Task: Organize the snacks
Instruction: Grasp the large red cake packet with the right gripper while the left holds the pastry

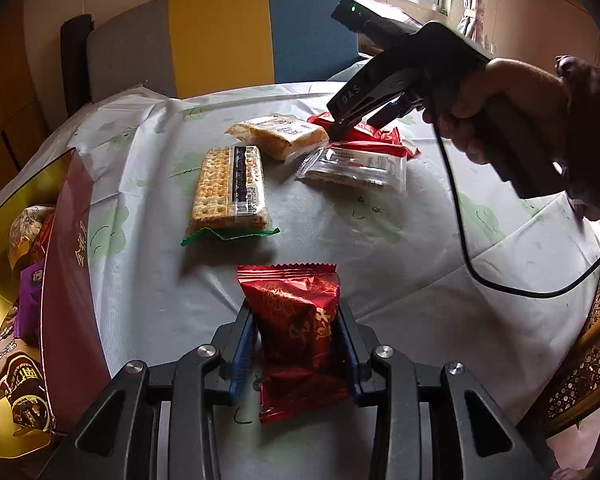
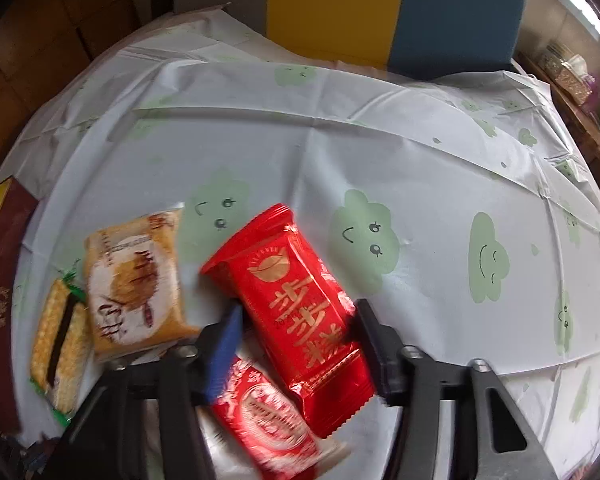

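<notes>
A cloud-print tablecloth (image 2: 420, 168) covered the table. The left gripper (image 1: 298, 336) clamped a dark red packet (image 1: 296, 320) between its pads; the right gripper (image 2: 296, 320) straddled a bright red packet (image 2: 296, 304) – jaws apparently not yet gripping – crackers (image 2: 60, 344) at nine o'clock.

cracker pack (image 1: 230, 188) lies left of bread packet (image 1: 278, 136) — box (image 1: 66, 280) leftmost.
</notes>
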`<state>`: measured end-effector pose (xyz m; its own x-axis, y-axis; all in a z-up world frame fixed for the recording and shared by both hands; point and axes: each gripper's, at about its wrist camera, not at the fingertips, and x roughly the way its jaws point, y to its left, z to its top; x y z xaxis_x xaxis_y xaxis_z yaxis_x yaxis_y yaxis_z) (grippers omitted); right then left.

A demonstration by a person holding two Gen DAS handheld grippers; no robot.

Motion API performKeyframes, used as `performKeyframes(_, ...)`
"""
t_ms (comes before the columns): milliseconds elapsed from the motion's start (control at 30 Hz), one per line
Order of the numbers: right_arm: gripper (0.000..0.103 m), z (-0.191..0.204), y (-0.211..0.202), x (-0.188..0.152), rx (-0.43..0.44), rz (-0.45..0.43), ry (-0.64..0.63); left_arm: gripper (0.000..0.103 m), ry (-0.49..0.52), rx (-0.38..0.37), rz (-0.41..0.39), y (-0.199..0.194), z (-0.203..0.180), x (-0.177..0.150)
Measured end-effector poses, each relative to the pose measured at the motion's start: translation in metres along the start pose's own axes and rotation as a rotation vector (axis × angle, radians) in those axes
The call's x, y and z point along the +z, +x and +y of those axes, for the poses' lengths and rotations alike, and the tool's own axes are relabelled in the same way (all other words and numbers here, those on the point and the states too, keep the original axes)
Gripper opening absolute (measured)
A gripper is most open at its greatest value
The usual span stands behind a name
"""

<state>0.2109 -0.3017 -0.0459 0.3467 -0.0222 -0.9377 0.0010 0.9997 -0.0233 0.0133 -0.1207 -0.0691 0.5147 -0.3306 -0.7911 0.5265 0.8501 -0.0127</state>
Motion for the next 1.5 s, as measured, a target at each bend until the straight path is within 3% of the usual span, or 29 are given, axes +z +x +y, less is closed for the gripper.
performKeyframes(133,0.045,-0.004,-0.006,-0.001,-0.043,-0.011,0.000,0.038,-0.003,0.000,-0.002,0.000,0.000,0.001)
performKeyframes(333,0.044,-0.020,-0.046,-0.007,-0.072,-0.085,0.040,0.038,-0.008,-0.002,-0.004,0.001,0.000,0.000)
performKeyframes(533,0.044,-0.016,-0.079,-0.041,-0.030,-0.071,0.026,0.038,-0.015,-0.003,-0.006,0.001,0.001,-0.001)
performKeyframes(700,0.044,0.005,-0.097,-0.091,0.083,-0.010,-0.018,0.038,-0.017,-0.004,-0.006,0.001,0.001,-0.001)
performKeyframes(800,0.044,0.023,-0.096,-0.112,0.167,0.033,-0.076,0.038,-0.020,-0.001,-0.007,0.002,0.001,-0.001)
performKeyframes(967,0.044,0.043,-0.069,-0.120,0.181,0.093,-0.125,0.038,-0.017,0.008,-0.007,0.003,0.000,0.000)
performKeyframes(1267,0.052,0.060,-0.055,-0.125,0.116,0.081,-0.189,0.038,-0.014,0.021,-0.008,0.004,-0.003,0.000)
performKeyframes(1500,0.056,0.063,-0.056,-0.133,0.100,0.078,-0.164,0.038,-0.015,0.021,-0.009,0.003,-0.002,-0.001)
